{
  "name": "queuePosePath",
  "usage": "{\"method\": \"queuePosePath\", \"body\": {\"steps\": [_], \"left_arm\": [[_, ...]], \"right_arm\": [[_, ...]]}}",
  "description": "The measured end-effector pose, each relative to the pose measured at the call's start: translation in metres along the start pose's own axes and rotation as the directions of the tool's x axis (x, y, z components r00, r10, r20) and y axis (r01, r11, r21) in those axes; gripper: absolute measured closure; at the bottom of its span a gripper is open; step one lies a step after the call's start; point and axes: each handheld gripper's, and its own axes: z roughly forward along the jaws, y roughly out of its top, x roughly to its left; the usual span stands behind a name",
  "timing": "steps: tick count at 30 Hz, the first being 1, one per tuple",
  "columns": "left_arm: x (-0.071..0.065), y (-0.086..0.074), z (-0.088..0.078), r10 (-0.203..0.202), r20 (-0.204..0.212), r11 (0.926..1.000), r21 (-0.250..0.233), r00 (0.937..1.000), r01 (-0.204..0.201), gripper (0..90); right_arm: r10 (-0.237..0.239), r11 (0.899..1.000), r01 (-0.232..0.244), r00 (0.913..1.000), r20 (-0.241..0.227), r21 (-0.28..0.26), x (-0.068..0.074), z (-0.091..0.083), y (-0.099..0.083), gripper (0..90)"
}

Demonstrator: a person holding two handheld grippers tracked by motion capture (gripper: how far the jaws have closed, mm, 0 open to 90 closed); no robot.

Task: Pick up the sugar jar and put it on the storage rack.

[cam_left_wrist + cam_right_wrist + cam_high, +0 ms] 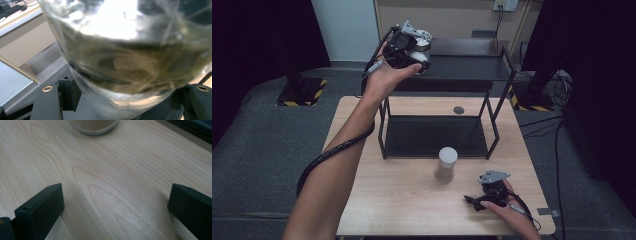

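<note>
Item 1, nearest the person: right gripper (476, 202), black, two-jawed, topped by a grey three-cornered plate, resting low over the near right corner of the pale wood-grain table (412, 210). In the right gripper view its jaws stand wide apart with only bare tabletop between them; released, grasping nothing.

Item 2: cylindrical clear jar with white lid and tan contents (446, 164), upright on the table just in front of the rack, a little ahead and to the left of the right gripper. Its base (93, 126) shows at the top edge of the right gripper view. Untouched.

Item 3: black metal two-tier shelf rack (437, 135) standing on the far half of the table. Its lower tray is bare; its upper shelf (472, 67) lies level with the raised hand.

Item 4, farthest: left gripper (421, 60), carried high on an outstretched forearm at the left end of the upper shelf. Its jaws are clenched on a round clear glass jar (125, 57), which looms close in the left gripper view, glassy and full of reflections; in the high view it appears as a pale rounded body (423, 50) at the gripper's tip.

Step in hand, by judgement: shelving jars, with the first one being brought over the upper shelf.

Next move, by judgement: lower this jar upright until its base sits flat on the shelf, well inside the edge, then ease the jaws apart and back away without tipping it.
</note>
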Motion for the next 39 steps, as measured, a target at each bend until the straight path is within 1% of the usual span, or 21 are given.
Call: {"method": "queuePosePath", "body": {"steps": [8,10,12,13,15,16,17,19,22,23,25,26,27,28,32,33,34,35,36,39], "left_arm": [[-0.002,0.005,0.012,-0.004,-0.015,0.9998,0.018,0.9999,0.004,30.2],[-0.001,0.007,0.016,-0.015,-0.017,0.9996,0.023,0.9997,0.016,30.2],[0.000,0.007,0.018,-0.019,-0.016,0.9995,0.025,0.9997,0.019,30.2],[0.001,0.007,0.021,-0.028,-0.014,0.9993,0.026,0.9995,0.029,30.2],[0.001,0.007,0.022,-0.030,-0.013,0.9992,0.027,0.9995,0.030,30.2],[0.002,0.007,0.025,-0.042,-0.010,0.9987,0.027,0.9991,0.042,30.2],[0.002,0.007,0.025,-0.042,-0.010,0.9987,0.027,0.9991,0.042,30.2],[0.005,0.006,0.028,-0.070,0.000,0.9973,0.021,0.9975,0.070,30.2],[0.006,0.006,0.030,-0.077,0.003,0.9967,0.024,0.9970,0.077,30.2],[0.008,0.006,0.031,-0.085,0.009,0.9960,0.027,0.9963,0.085,30.2],[0.009,0.006,0.034,-0.092,0.013,0.9951,0.038,0.9956,0.092,30.2],[0.010,0.005,0.034,-0.100,0.015,0.9945,0.033,0.9948,0.100,30.2],[0.012,0.004,0.035,-0.121,0.023,0.9922,0.032,0.9924,0.120,30.2],[0.012,0.004,0.035,-0.121,0.023,0.9922,0.032,0.9924,0.120,30.2],[0.017,0.002,0.036,-0.162,0.035,0.9865,0.032,0.9862,0.160,30.1],[0.018,0.001,0.037,-0.185,0.041,0.9825,0.029,0.9818,0.184,30.1],[0.022,0.001,0.037,-0.199,0.052,0.9797,0.037,0.9786,0.197,30.1],[0.023,-0.001,0.038,-0.215,0.058,0.9765,0.035,0.9750,0.213,30.1],[0.025,-0.003,0.038,-0.221,0.062,0.9751,0.030,0.9732,0.220,30.0],[0.024,-0.004,0.038,-0.218,0.061,0.9758,0.025,0.9740,0.217,30.0]], "right_arm": [[0.000,1.000,0.000,1.0000,-0.002,0.002,0.000,0.000,0.000,1.2],[0.000,1.000,0.000,1.0000,-0.001,0.001,0.000,0.000,0.000,1.2],[0.000,1.000,0.000,1.0000,-0.001,0.001,0.000,0.000,0.000,1.2],[0.000,1.000,0.000,1.0000,-0.002,0.001,0.000,0.000,0.000,1.2],[0.001,1.000,-0.001,1.0000,-0.003,0.002,0.000,0.000,0.000,1.2],[0.001,1.000,-0.001,1.0000,-0.002,0.001,0.000,0.000,0.000,1.2],[0.000,1.000,0.000,1.0000,-0.003,0.001,-0.001,0.000,0.000,1.2],[-0.002,1.000,0.002,1.0000,-0.004,0.002,-0.001,0.000,0.000,1.2],[-0.003,1.000,0.003,1.0000,-0.005,0.002,-0.001,0.000,0.000,1.2],[-0.003,1.000,0.003,1.0000,-0.005,0.002,-0.001,0.000,0.000,1.2],[-0.003,1.000,0.003,1.0000,-0.005,0.002,-0.001,0.000,0.000,1.2],[-0.003,1.000,0.003,1.0000,-0.005,0.002,-0.001,0.000,0.000,1.2],[-0.003,1.000,0.004,1.0000,-0.005,0.002,-0.001,0.000,0.000,1.2],[-0.003,1.000,0.004,1.0000,-0.005,0.002,-0.001,0.000,0.000,1.2],[-0.004,1.000,0.004,1.0000,-0.005,0.002,-0.001,0.000,0.000,1.2],[-0.004,1.000,0.004,1.0000,-0.005,0.002,-0.001,0.000,0.000,1.2],[-0.004,1.000,0.004,1.0000,-0.005,0.002,-0.001,0.000,0.000,1.2],[-0.004,1.000,0.004,1.0000,-0.005,0.002,-0.001,0.000,0.000,1.2],[-0.004,1.000,0.004,1.0000,-0.005,0.002,-0.001,0.000,0.000,1.2],[-0.004,1.000,0.004,1.0000,-0.005,0.002,-0.001,0.000,0.000,1.2]]}}
